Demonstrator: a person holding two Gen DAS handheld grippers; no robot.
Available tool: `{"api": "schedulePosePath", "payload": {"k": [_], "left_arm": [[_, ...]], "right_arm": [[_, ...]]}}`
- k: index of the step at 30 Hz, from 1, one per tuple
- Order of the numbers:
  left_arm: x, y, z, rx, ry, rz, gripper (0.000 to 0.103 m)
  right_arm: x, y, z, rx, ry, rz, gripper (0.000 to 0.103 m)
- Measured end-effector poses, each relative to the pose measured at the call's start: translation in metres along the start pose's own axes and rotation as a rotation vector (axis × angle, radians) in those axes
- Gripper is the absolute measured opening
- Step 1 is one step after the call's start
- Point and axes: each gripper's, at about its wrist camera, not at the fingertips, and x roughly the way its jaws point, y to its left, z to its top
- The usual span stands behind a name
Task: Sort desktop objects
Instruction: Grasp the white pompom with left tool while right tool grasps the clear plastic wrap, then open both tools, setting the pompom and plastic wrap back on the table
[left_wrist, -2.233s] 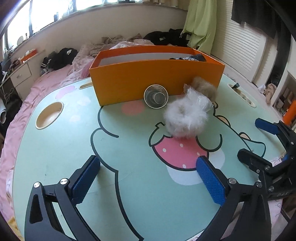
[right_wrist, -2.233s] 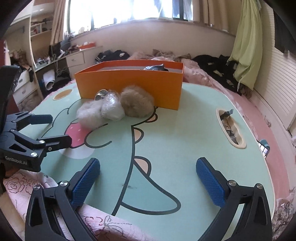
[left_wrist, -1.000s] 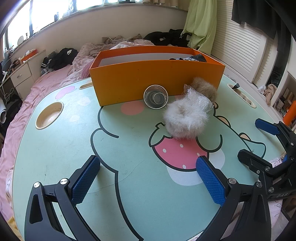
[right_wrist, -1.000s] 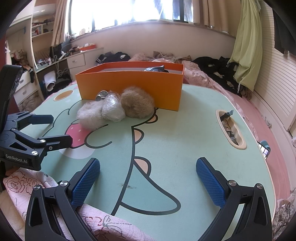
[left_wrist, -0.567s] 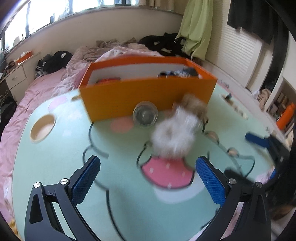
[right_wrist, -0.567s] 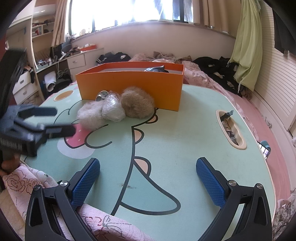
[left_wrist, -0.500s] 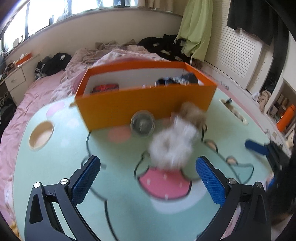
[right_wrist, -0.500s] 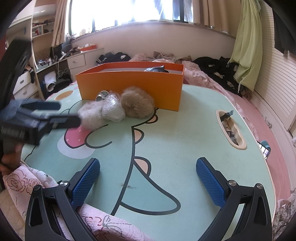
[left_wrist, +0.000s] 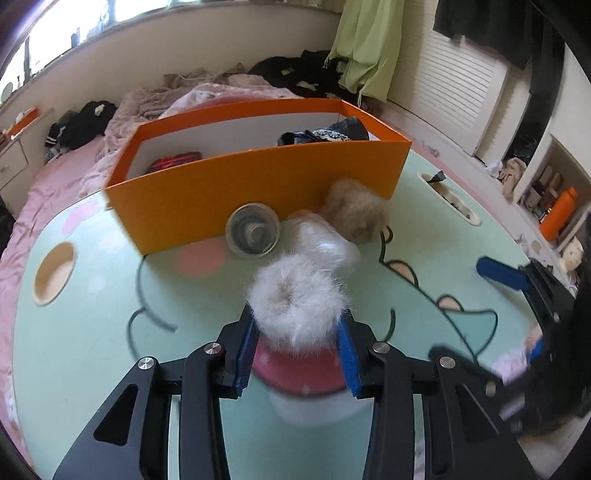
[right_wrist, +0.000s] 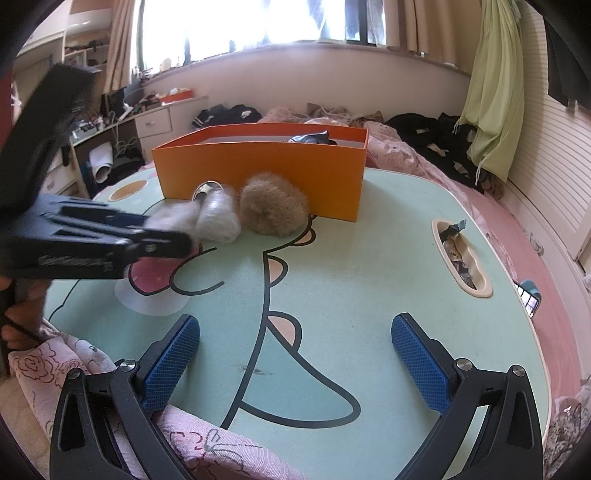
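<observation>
My left gripper (left_wrist: 297, 341) is shut on a white fluffy scrunchie (left_wrist: 297, 301) above the pink strawberry print; it also shows in the right wrist view (right_wrist: 173, 232), blurred. A plastic-wrapped white fluffy item (left_wrist: 327, 243) (right_wrist: 218, 216) and a tan fluffy ball (left_wrist: 352, 212) (right_wrist: 273, 208) lie behind it against the orange box (left_wrist: 258, 186) (right_wrist: 258, 177). A clear round cup (left_wrist: 253, 234) lies on its side by the box front. My right gripper (right_wrist: 295, 354) is open and empty over the table's near edge.
The orange box holds a dark bag (left_wrist: 325, 133) and a red-black item (left_wrist: 175, 160). The green cartoon table (right_wrist: 351, 266) has a round recess (left_wrist: 53, 273) at left and a cluttered slot (right_wrist: 460, 256) at right. Pink bedding surrounds it.
My left gripper has moved forward to the white scrunchie and closed on it. The right gripper has not moved.
</observation>
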Motion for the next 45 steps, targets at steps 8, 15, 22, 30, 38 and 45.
{"api": "schedulePosePath", "payload": {"k": [8, 15, 22, 30, 38, 45], "left_arm": [[-0.022, 0.016, -0.03, -0.034, -0.02, 0.028, 0.04], [-0.023, 0.017, -0.031, -0.031, -0.034, 0.036, 0.04], [-0.033, 0.029, -0.032, -0.054, -0.061, 0.057, 0.04], [-0.03, 0.03, -0.032, -0.059, -0.054, 0.053, 0.04], [-0.027, 0.019, -0.033, -0.045, -0.053, 0.031, 0.04], [-0.021, 0.008, -0.035, -0.018, -0.058, 0.059, 0.04]], "right_arm": [[0.001, 0.001, 0.015, 0.026, 0.023, 0.055, 0.103], [0.024, 0.037, 0.076, -0.021, 0.036, 0.237, 0.088], [0.072, 0.052, 0.104, -0.013, 0.137, 0.209, 0.064], [0.073, 0.05, 0.092, -0.021, 0.153, 0.249, 0.031], [0.018, 0.022, 0.046, -0.005, 0.032, 0.13, 0.031], [0.011, 0.001, 0.018, 0.026, 0.001, 0.089, 0.031]]}}
